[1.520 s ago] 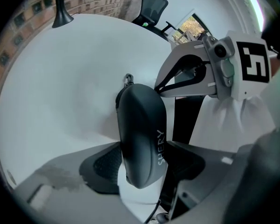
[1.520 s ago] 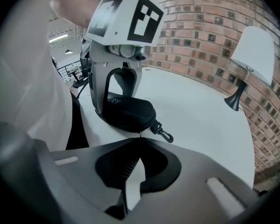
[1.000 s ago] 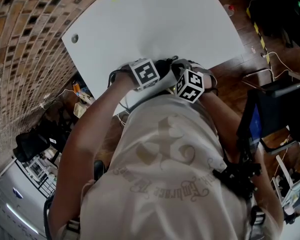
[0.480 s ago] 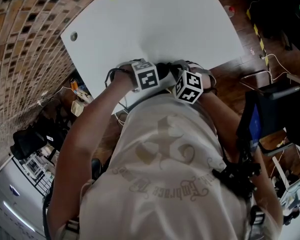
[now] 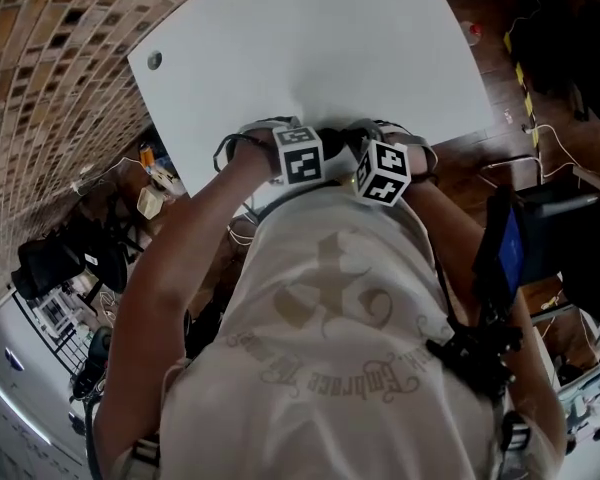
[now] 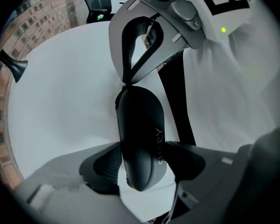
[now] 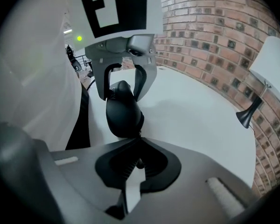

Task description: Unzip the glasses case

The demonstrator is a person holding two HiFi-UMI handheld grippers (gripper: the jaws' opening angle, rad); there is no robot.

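Observation:
A black glasses case (image 6: 140, 134) lies on the white table (image 5: 310, 38) at its near edge, close to the person's body. My left gripper (image 6: 143, 164) is shut on one end of the case, a pad pressed on each side. At the opposite end my right gripper (image 7: 140, 141) is shut on the zipper pull (image 7: 139, 161), its tips meeting right at the case (image 7: 123, 113). In the left gripper view the right gripper (image 6: 126, 84) pinches the far tip of the case. In the head view the case (image 5: 332, 140) shows as a dark patch between the two marker cubes.
The table has a small round hole (image 5: 155, 60) near its left corner. A lamp with a black base (image 7: 252, 111) stands on the table by the brick wall. The person's white shirt (image 5: 330, 348) hangs close over the table's near edge. Clutter and cables lie on the floor around.
Both grippers stay on the case at the same spot. Their marker cubes have rolled slightly. The head view has shifted a little.

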